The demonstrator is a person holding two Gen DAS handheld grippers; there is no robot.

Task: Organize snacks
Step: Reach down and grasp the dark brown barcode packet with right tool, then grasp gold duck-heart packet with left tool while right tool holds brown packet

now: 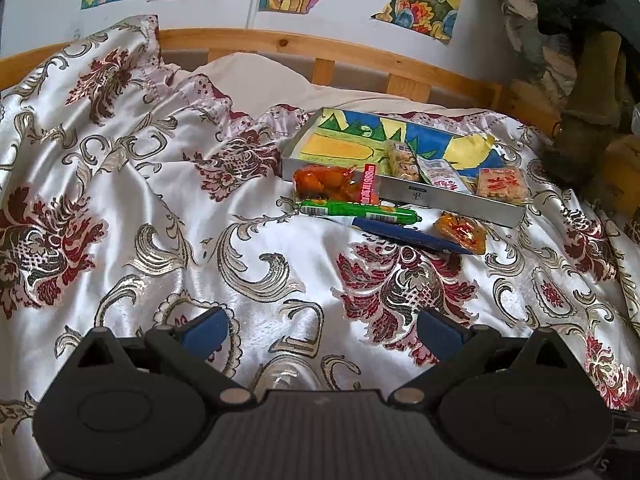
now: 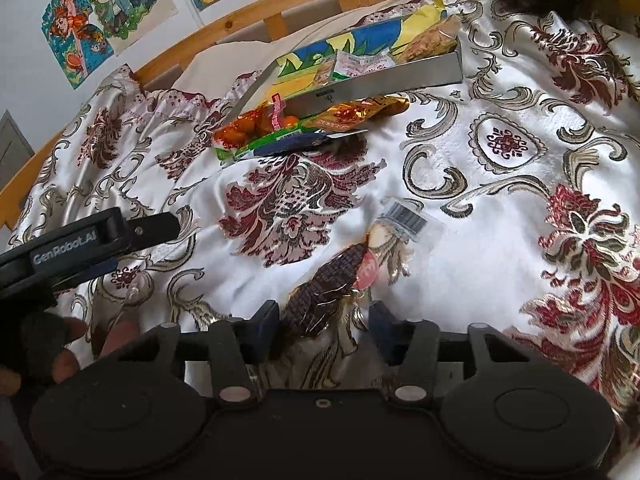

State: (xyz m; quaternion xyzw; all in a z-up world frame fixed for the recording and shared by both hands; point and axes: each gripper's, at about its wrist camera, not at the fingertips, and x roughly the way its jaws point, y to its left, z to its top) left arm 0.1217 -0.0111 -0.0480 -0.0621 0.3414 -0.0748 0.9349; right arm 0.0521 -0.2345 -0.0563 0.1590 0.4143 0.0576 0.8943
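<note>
A shallow grey box (image 1: 448, 196) with a colourful lining lies on the bed and holds a few snack packs (image 1: 502, 184). In front of it lie an orange pack (image 1: 324, 182), a green sausage stick (image 1: 360, 211), a blue pack (image 1: 404, 234) and a small orange pack (image 1: 460, 232). My left gripper (image 1: 322, 330) is open and empty, well short of them. My right gripper (image 2: 324, 322) is open around the near end of a clear-wrapped brown snack (image 2: 332, 284) lying on the cover. The box also shows in the right wrist view (image 2: 372, 84).
The patterned satin bed cover (image 1: 160, 208) is rumpled at the left. A wooden headboard (image 1: 280, 46) runs behind, with drawings on the wall above. Dark clothes (image 1: 580, 40) pile up at the far right. The left gripper's side (image 2: 88, 240) shows in the right wrist view.
</note>
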